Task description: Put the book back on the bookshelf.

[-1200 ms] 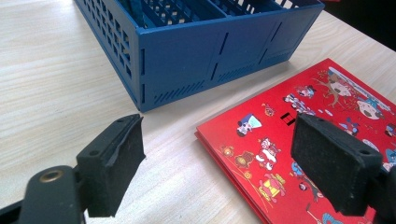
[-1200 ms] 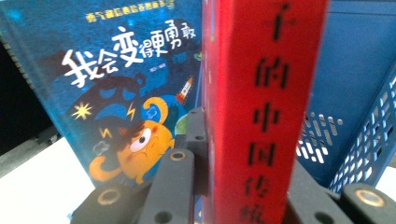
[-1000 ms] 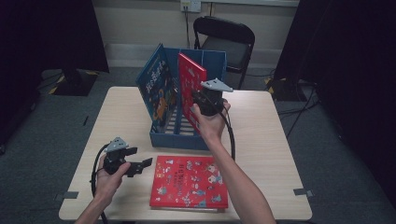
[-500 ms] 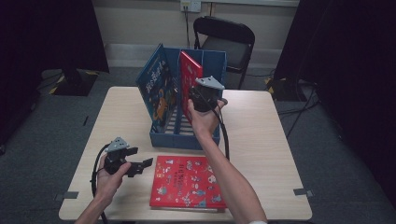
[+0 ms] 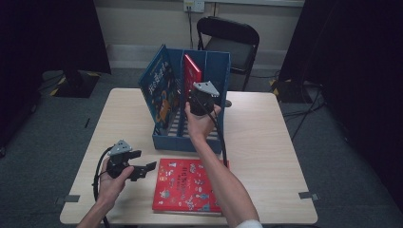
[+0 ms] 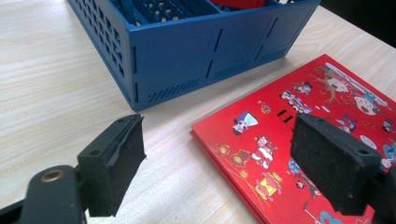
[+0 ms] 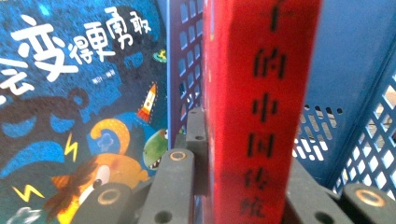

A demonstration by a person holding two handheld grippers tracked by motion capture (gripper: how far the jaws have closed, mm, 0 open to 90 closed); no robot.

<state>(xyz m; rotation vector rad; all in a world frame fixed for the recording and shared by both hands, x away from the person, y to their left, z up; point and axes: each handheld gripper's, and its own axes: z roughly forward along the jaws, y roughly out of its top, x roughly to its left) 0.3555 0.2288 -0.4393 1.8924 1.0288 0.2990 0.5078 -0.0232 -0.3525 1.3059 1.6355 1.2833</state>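
Fingers (image 7: 187, 140) of right gripper (image 5: 197, 97) apparently clamp red book (image 7: 259, 107) (upright in rack (image 5: 216, 71))

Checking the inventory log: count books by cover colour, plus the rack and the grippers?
Red books: 2, one flat on the table, one upright in the rack, clamped by the right gripper
Blue books: 1
Blue rack: 1
Grippers: 2, the left gripper open
Total: 6

The right claw (image 5: 198, 97) is clamped shut at arm's reach, while the left claw (image 5: 145, 168) rests low, jaws spread.
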